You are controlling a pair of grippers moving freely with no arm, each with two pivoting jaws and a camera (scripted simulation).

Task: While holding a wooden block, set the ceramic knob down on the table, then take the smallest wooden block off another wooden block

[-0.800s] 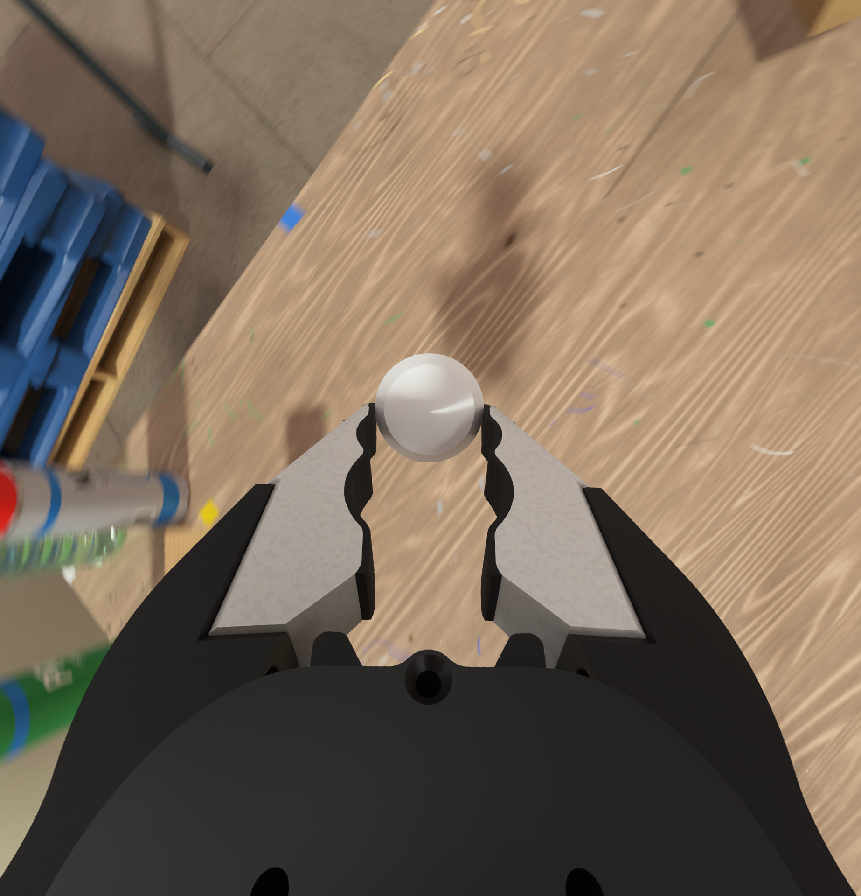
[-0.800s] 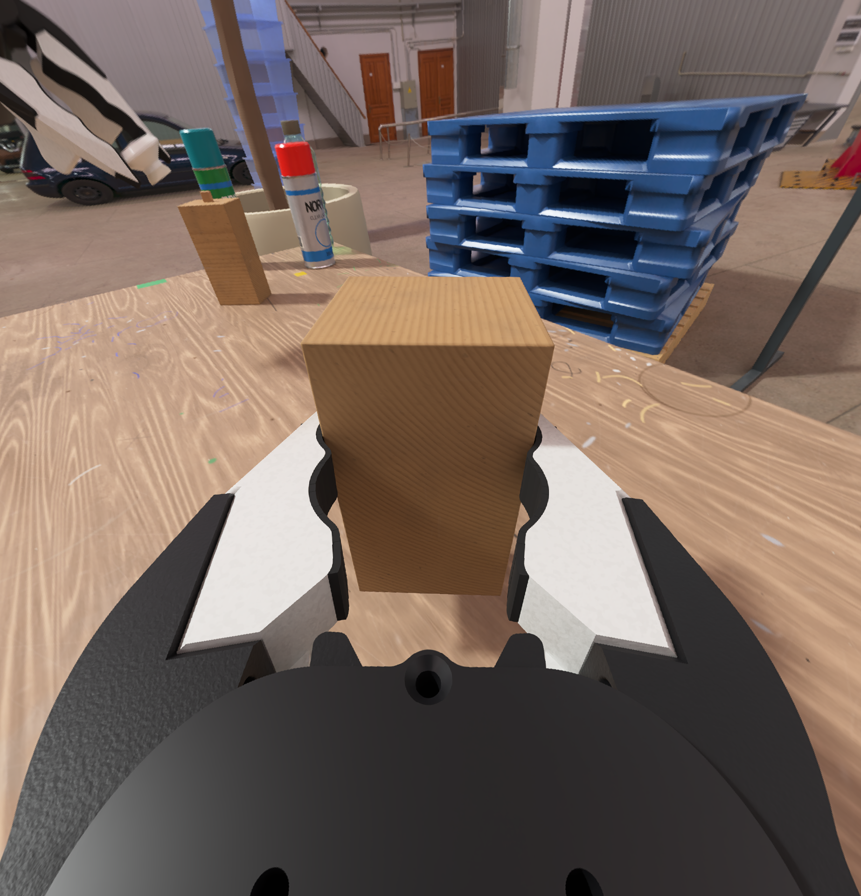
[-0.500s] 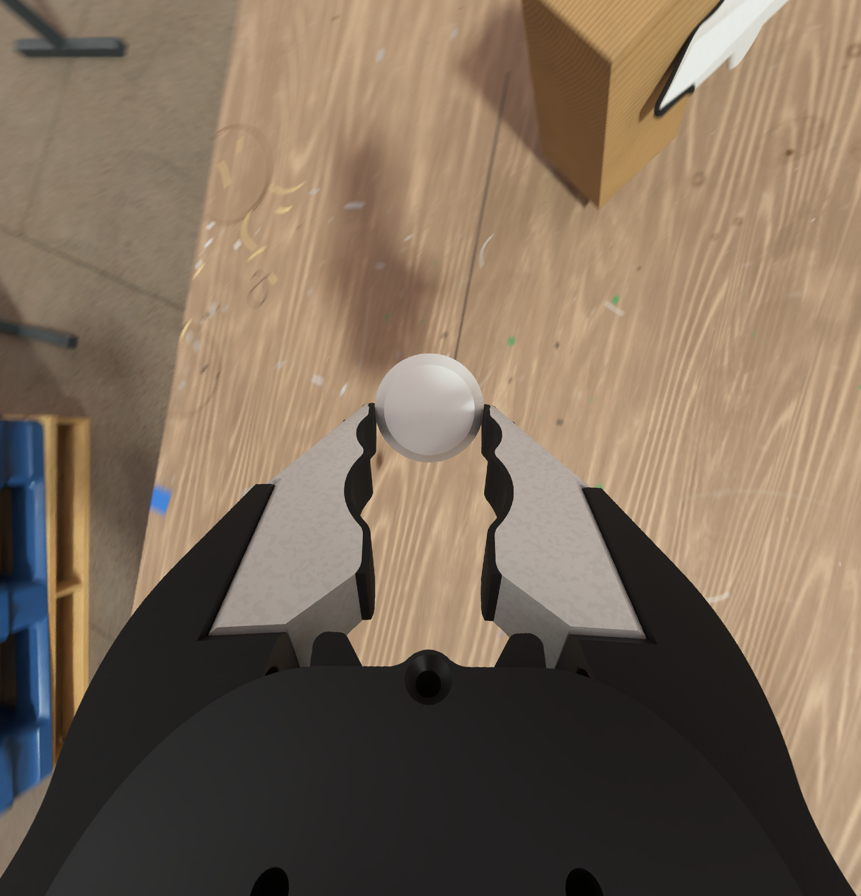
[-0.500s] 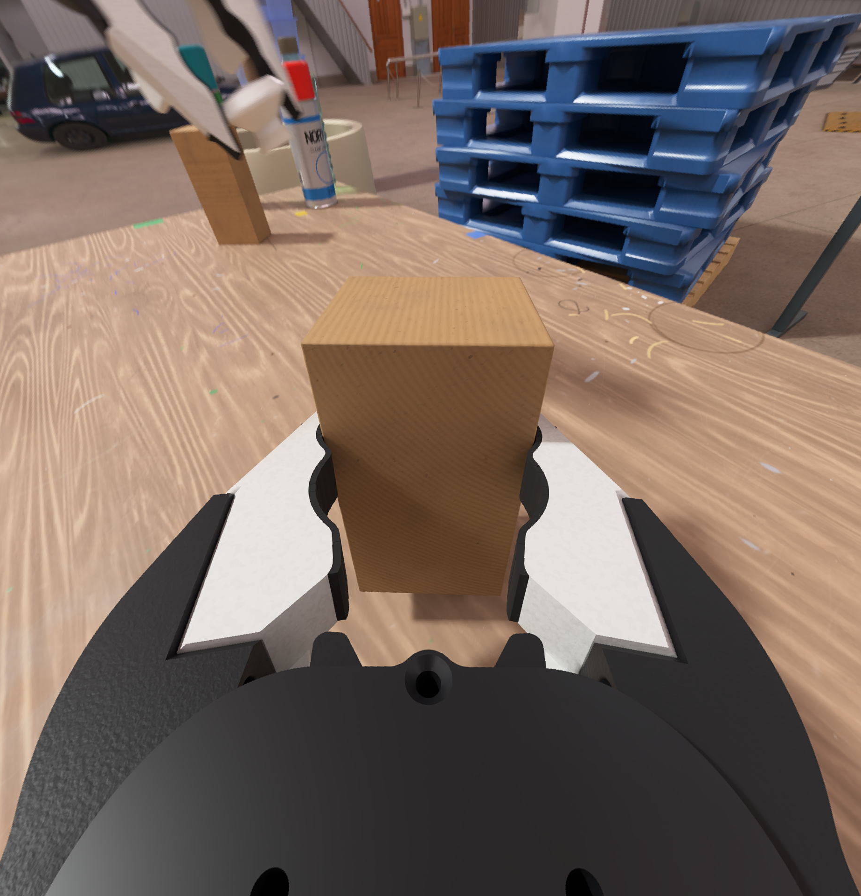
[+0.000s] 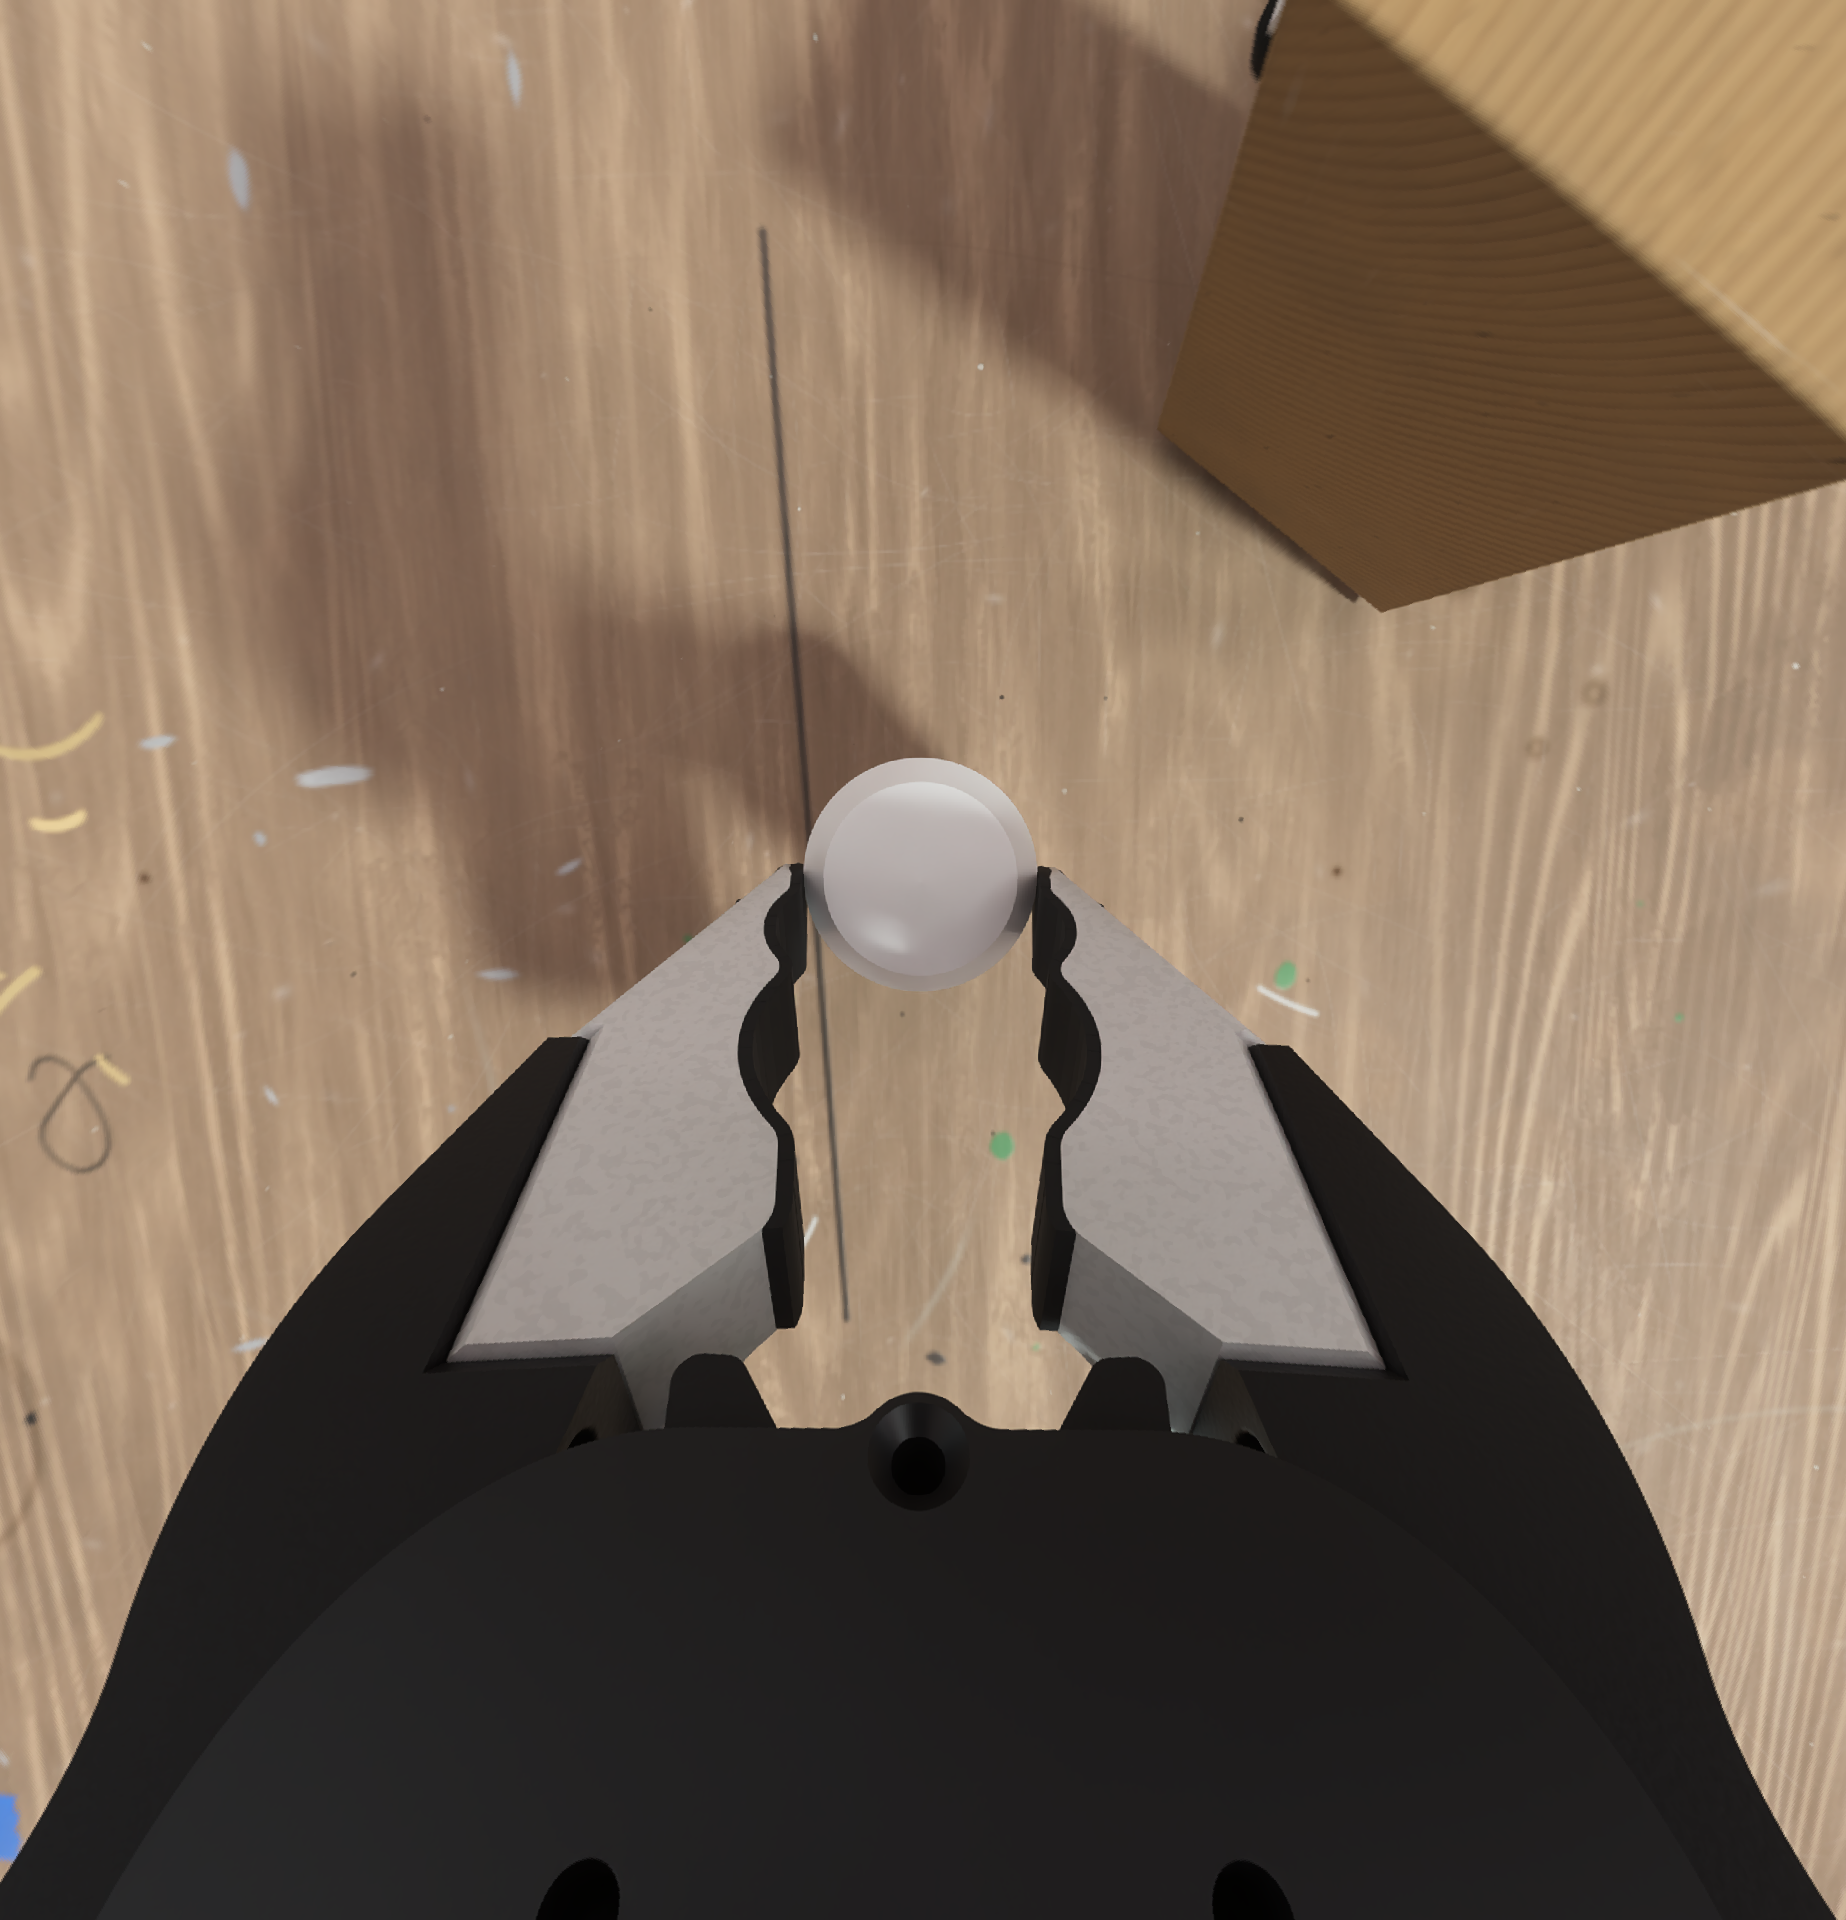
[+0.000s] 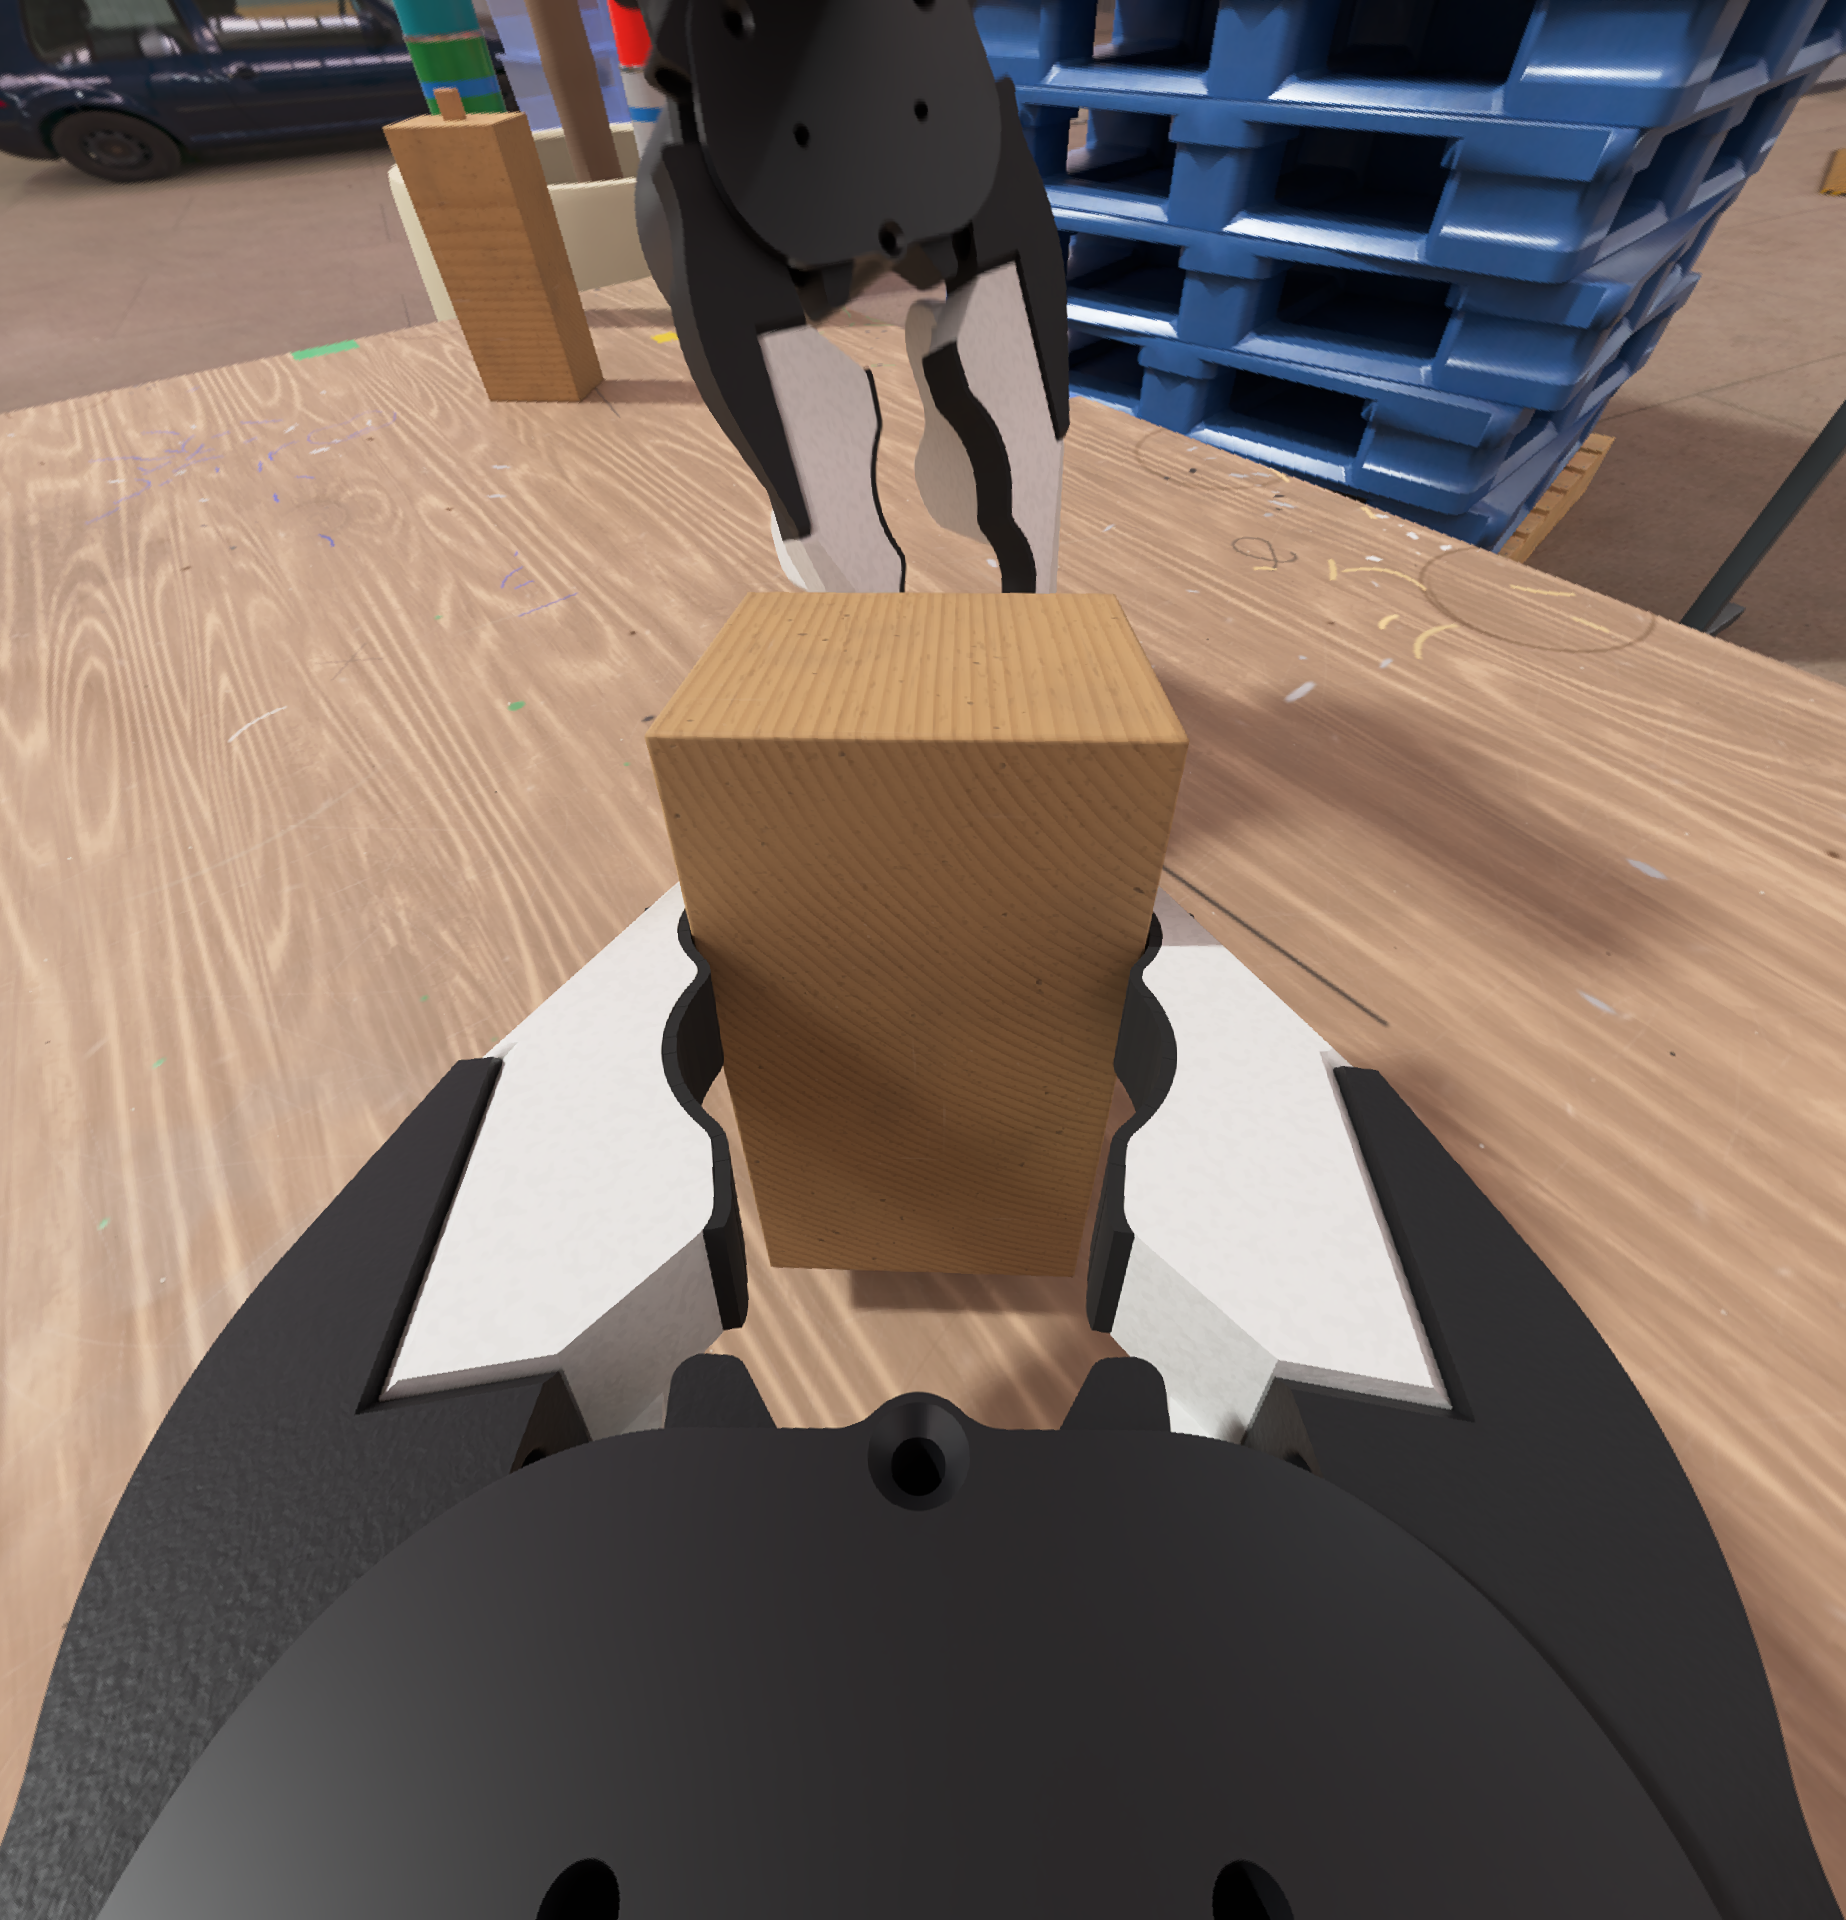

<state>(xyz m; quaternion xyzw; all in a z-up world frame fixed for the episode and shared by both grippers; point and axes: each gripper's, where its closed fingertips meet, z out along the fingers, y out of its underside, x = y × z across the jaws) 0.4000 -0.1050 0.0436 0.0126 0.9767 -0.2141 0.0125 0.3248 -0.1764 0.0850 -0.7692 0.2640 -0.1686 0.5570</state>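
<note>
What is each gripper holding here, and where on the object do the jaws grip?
The left gripper pinches the white ceramic knob by its round sides at the jaw tips. The right gripper clamps a wooden block across its two side faces.

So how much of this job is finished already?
Little is finished. The right tongs hold a wooden block, as required. The left tongs grip the white ceramic knob above the table, not yet released. The smallest block sits untouched atop the far tall block.
</note>
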